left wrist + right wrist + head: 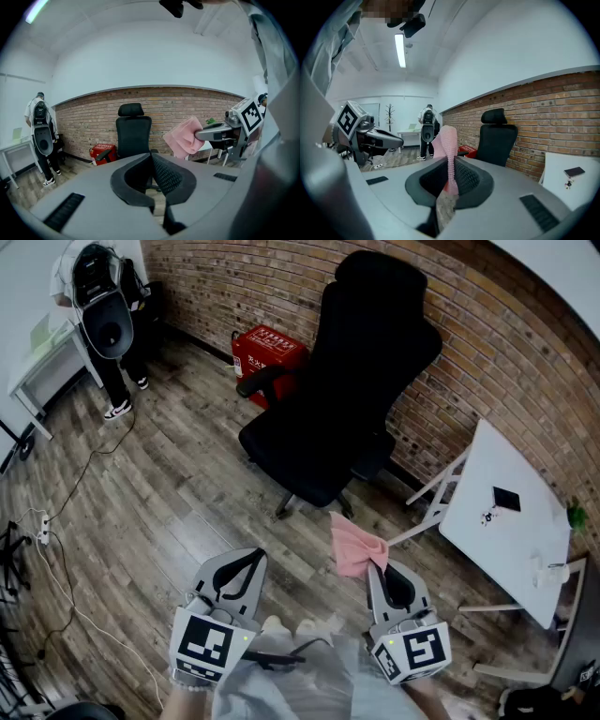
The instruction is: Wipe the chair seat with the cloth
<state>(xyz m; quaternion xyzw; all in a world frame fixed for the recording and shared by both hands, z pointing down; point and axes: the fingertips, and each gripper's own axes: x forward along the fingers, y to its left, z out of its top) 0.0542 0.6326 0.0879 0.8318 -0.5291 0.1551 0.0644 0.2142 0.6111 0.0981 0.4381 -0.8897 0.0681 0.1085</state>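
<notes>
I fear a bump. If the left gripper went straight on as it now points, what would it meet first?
Probably the chair: it stands right ahead of the left gripper, with only floor between, as far as I can tell.

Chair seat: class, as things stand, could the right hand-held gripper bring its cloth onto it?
Probably yes. The right hand-held gripper is shut on the pink cloth, and only open wooden floor lies between it and the black chair seat. The person would need to move forward.
</notes>
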